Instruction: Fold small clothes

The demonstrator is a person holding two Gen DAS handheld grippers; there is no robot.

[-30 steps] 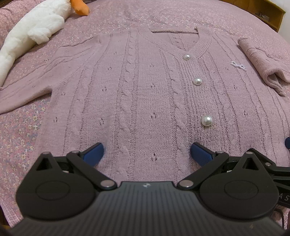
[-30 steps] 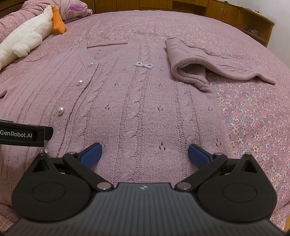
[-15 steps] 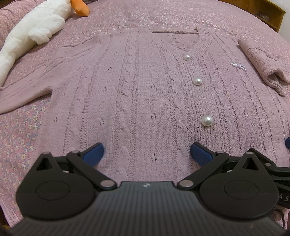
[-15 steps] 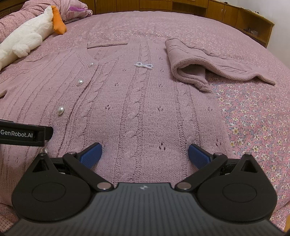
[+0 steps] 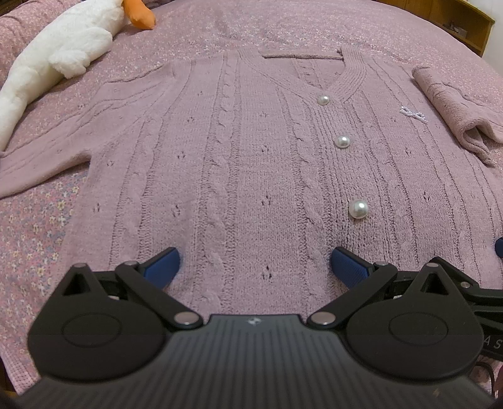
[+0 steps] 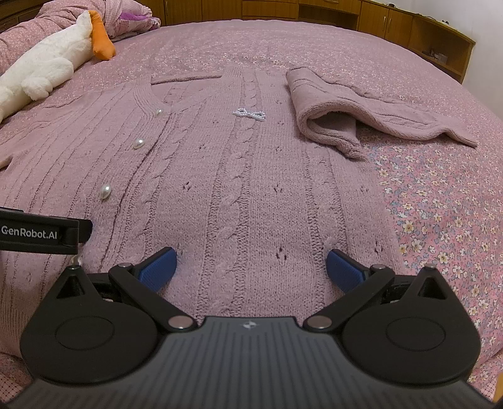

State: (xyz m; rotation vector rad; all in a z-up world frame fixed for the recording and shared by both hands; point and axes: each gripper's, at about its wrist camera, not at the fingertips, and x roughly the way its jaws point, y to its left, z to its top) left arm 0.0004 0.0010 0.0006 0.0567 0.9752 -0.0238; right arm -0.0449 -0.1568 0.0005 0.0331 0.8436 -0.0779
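Observation:
A mauve cable-knit cardigan (image 5: 245, 151) with pearl buttons (image 5: 358, 209) lies flat, front up, on the bed; it also shows in the right wrist view (image 6: 245, 195). Its right sleeve (image 6: 345, 110) is folded over near the shoulder; its left sleeve (image 5: 44, 157) stretches out to the left. My left gripper (image 5: 254, 264) is open, low over the left half of the hem. My right gripper (image 6: 250, 264) is open, low over the right half of the hem. Neither holds anything. A small pearl bow (image 6: 250, 114) sits on the chest.
The bed has a pink floral cover (image 6: 440, 214). A white plush goose with an orange beak (image 5: 59, 53) lies at the far left, also in the right wrist view (image 6: 47, 69). Wooden cabinets (image 6: 408, 28) stand behind the bed.

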